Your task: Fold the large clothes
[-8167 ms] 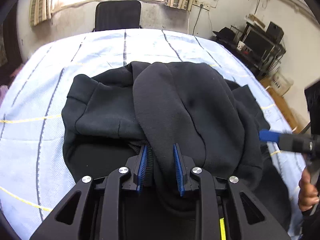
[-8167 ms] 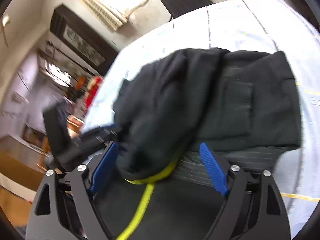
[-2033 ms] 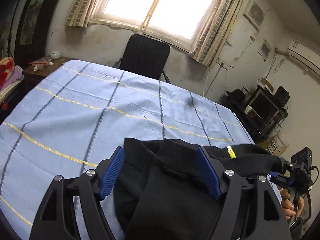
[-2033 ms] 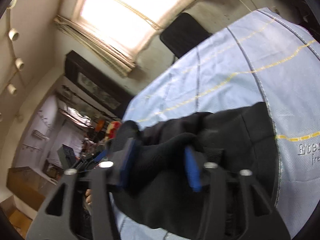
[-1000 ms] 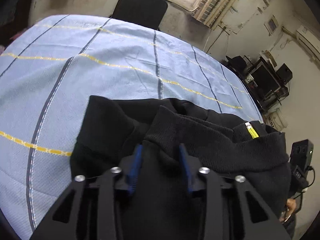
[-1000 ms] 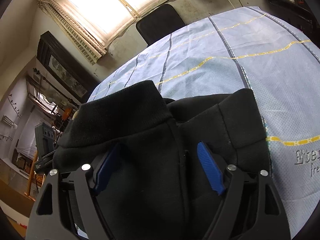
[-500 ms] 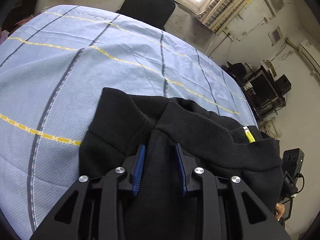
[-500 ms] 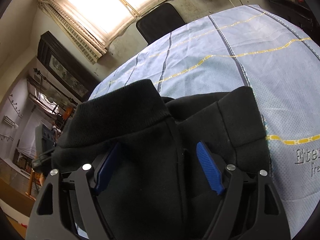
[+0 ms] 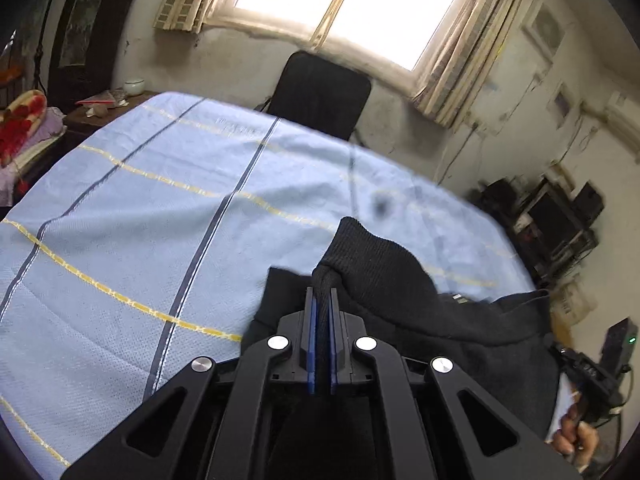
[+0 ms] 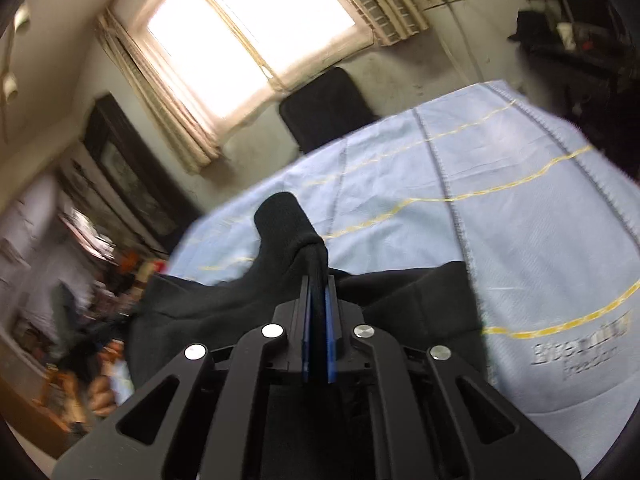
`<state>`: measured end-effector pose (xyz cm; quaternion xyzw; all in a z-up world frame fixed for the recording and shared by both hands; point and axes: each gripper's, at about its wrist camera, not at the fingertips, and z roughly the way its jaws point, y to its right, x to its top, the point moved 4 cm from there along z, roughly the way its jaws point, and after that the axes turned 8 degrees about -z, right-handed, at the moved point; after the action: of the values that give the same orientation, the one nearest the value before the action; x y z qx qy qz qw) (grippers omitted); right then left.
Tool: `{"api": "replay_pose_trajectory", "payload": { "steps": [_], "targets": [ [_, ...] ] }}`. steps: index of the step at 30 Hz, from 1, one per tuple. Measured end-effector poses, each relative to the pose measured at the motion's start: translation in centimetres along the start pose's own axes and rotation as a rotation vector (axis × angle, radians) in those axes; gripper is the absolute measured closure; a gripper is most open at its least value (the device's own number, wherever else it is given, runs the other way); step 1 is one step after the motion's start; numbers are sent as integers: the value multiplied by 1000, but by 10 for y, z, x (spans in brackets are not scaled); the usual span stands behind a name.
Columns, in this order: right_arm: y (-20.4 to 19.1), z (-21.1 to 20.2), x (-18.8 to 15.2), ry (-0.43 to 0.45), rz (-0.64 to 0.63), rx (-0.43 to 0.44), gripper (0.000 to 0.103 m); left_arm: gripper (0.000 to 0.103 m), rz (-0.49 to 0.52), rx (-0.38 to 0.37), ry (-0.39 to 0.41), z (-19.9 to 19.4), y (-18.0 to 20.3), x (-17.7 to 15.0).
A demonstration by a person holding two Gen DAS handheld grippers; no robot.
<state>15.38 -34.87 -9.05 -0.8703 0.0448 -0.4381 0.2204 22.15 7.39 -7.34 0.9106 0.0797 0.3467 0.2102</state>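
Observation:
A black sweatshirt lies at the near edge of a table covered with a light blue striped cloth. My left gripper is shut on its ribbed hem, which stands up above the blue pads. In the right wrist view my right gripper is shut on another part of the ribbed hem, lifted above the sweatshirt body. The hem stretches between the two grippers. The right hand-held unit shows at the left wrist view's lower right.
A black chair stands behind the table under a bright window. Shelves with electronics are on the right. A dark cabinet and clutter are on the left. The blue cloth stretches ahead of the garment.
Both grippers have closed on the ribbed hem and lifted it; the right one was open half a second ago. The views now tilt up toward the window.

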Motion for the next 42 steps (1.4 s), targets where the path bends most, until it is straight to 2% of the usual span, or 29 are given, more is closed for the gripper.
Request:
{"api": "replay_pose_trajectory", "payload": {
  "steps": [2,3,4,7,10,12,14,15,16,19,22,25,27,28,29,31,36,38,40,42],
  "targets": [
    [9,27,-13,-99,3,-84,98,98,8,59,-60,32,-8,-18],
    [15,39,-22,-147,26,-96,98,97,0,67,-85,43,-12,-24],
    [21,49,-29,-188,48,-98,99,98,5,69,-74,40,-10,-21],
    [22,51,-32,-198,52,-102,100,96,8,66,-84,42,-12,-20],
    [21,50,-31,-197,41,-105,96,95,-22,39,-91,35,-14,-18],
    [23,42,-28,-169,80,-95,83,92,-6,51,-65,23,-10,-15],
    [20,24,-15,-115,95,-91,79,84,33,88,-4,2,-3,-12],
    [13,13,-7,-75,73,-95,79,78,51,82,19,-7,6,-10],
    [6,5,-2,-51,51,-89,79,76,71,66,32,-15,17,-11],
    [-39,-7,7,-16,-57,-40,79,74,153,-2,41,-27,58,-22],
    [-90,7,1,-67,-182,-6,79,73,253,-42,4,-15,100,-42],
    [-120,40,-14,-149,-275,-44,80,73,310,21,-23,15,115,-60],
    [-120,69,-30,-241,-324,-102,79,71,322,94,-105,52,107,-77],
    [-113,84,-41,-297,-324,-111,79,71,336,104,-85,61,104,-82],
    [-112,85,-44,-282,-323,-94,79,70,383,125,-58,60,109,-87],
    [-109,83,-46,-269,-316,-72,79,70,389,139,-60,63,109,-87],
    [-106,81,-47,-263,-318,-68,79,71,353,113,-64,60,104,-83],
    [-103,75,-43,-259,-279,-41,79,73,310,59,-79,39,104,-80],
    [-107,57,-37,-242,-253,-9,76,72,320,-14,-63,10,107,-82],
    [-117,37,-32,-209,-288,11,75,64,360,-23,-39,-8,114,-87]
  ]
}}
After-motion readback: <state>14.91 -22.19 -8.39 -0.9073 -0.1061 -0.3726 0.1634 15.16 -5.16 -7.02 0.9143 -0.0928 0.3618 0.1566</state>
